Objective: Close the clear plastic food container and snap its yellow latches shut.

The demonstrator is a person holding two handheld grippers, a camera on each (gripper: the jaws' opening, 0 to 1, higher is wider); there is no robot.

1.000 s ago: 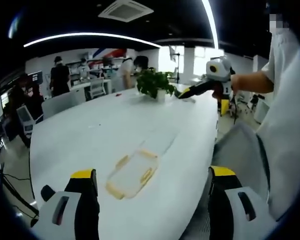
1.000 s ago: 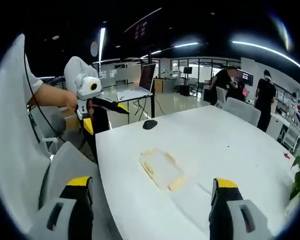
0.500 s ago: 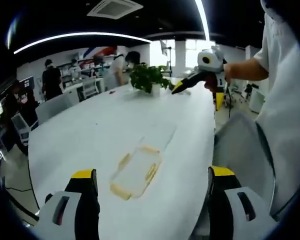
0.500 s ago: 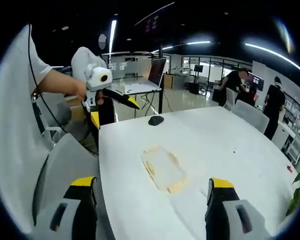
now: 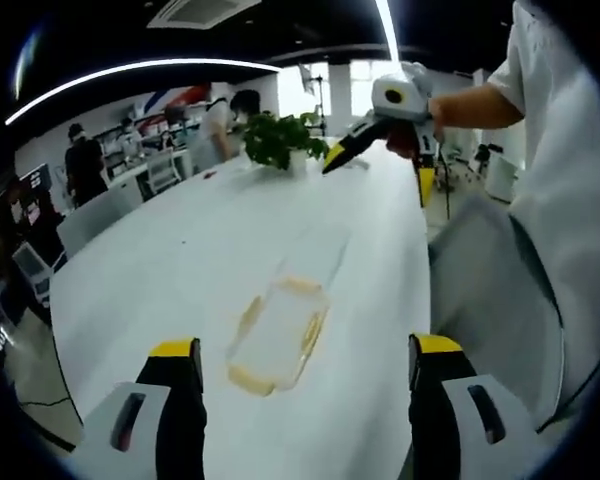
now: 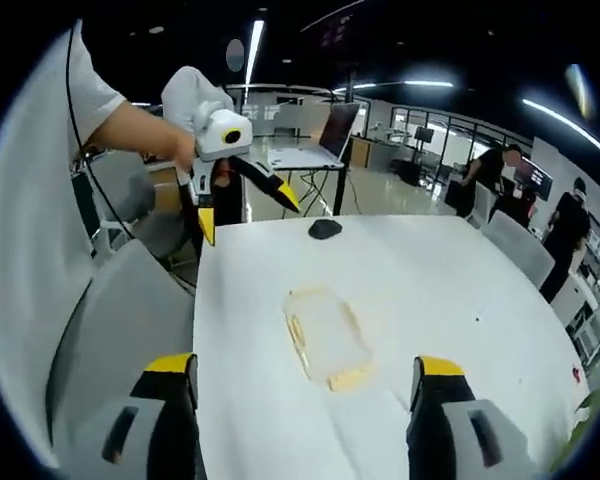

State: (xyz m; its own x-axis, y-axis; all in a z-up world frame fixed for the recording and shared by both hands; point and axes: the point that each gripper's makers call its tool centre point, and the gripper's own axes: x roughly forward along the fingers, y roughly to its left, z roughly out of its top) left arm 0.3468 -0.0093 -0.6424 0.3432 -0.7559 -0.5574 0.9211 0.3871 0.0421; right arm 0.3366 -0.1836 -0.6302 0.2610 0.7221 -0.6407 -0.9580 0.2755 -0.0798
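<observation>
A clear plastic container (image 5: 278, 338) with yellow latches lies flat on the white table (image 5: 160, 260). It sits just beyond and between the wide-apart jaws of my left gripper (image 5: 305, 348), which is open and holds nothing. A faint clear flat piece (image 5: 320, 258), possibly the lid, lies just past it. In the right gripper view the same container (image 6: 326, 335) lies ahead of my right gripper (image 6: 305, 365), also open and clear of it. The right gripper (image 5: 375, 175) hangs over the far table edge in a hand. The left gripper (image 6: 248, 218) hovers near the table's corner.
A potted plant (image 5: 280, 140) stands at the far end of the table. A black mouse (image 6: 325, 229) lies near the corner, with a laptop (image 6: 310, 140) on a stand behind. Grey chairs (image 6: 130, 310) (image 5: 490, 270) line the table edge. People stand at distant desks.
Both views have tilted down and come slightly nearer, so the container looks larger. It has not moved on the table. Both grippers stay open.
</observation>
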